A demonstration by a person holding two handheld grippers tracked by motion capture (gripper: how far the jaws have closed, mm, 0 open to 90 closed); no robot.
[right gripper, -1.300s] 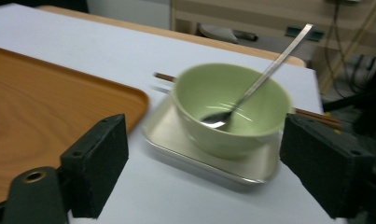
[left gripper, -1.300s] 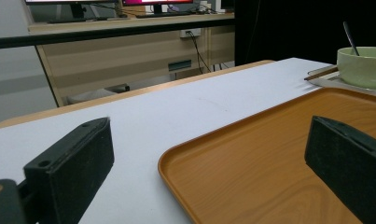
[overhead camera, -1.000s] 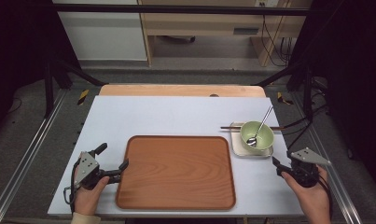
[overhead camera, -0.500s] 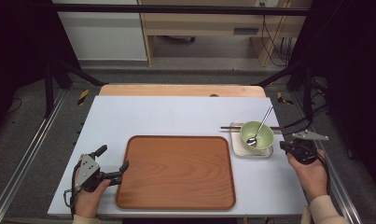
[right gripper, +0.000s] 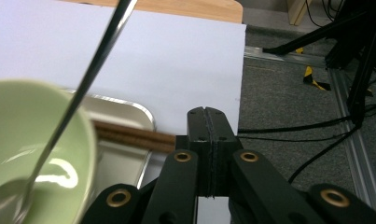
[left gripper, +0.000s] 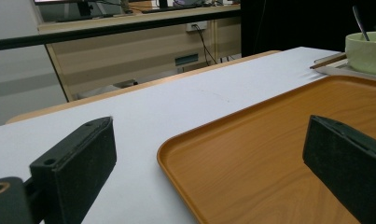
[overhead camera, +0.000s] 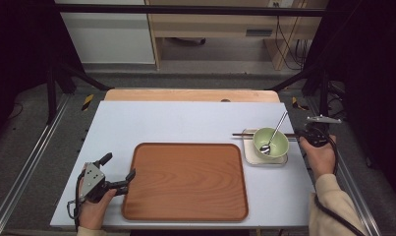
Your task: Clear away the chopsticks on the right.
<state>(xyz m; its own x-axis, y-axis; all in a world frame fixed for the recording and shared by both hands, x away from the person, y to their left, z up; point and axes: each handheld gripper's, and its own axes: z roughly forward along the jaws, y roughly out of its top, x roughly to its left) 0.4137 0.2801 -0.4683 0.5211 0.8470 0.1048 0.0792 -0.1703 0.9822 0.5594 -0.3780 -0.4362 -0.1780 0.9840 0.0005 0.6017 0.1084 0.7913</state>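
Jaws: those of the right gripper (right gripper: 208, 140) are pressed flat together with nothing between them, their tips beside the near end of the pair of dark brown wooden chopsticks (right gripper: 129, 135); those of the left gripper (overhead camera: 118, 173) stand wide apart, straddling the near-left corner of the large rectangular orange-brown wooden serving tray (overhead camera: 185, 179), which lies on the table at about 6 o'clock.

Handling, largest first. The small rectangular metal tray (overhead camera: 249, 156), at 3 o'clock of the serving tray and just beside it, is probably light, stiff and slick at its rolled rim. On it stands the pale green glazed ceramic bowl (overhead camera: 270, 141): smooth, likely slippery and breakable, best taken by the rim. The long-handled steel spoon (overhead camera: 274, 133) leans in the bowl, handle toward 1 o'clock, and would tip out if the bowl were tilted. The chopsticks lie across the small tray's far edge, behind the bowl, pointing 9-to-3 o'clock. They look thin, rigid and light, and liable to roll or splay; a grip across both sticks near the free right-hand end seems soundest.

Appearance: two slender dark sticks, parallel and touching, matt in finish.
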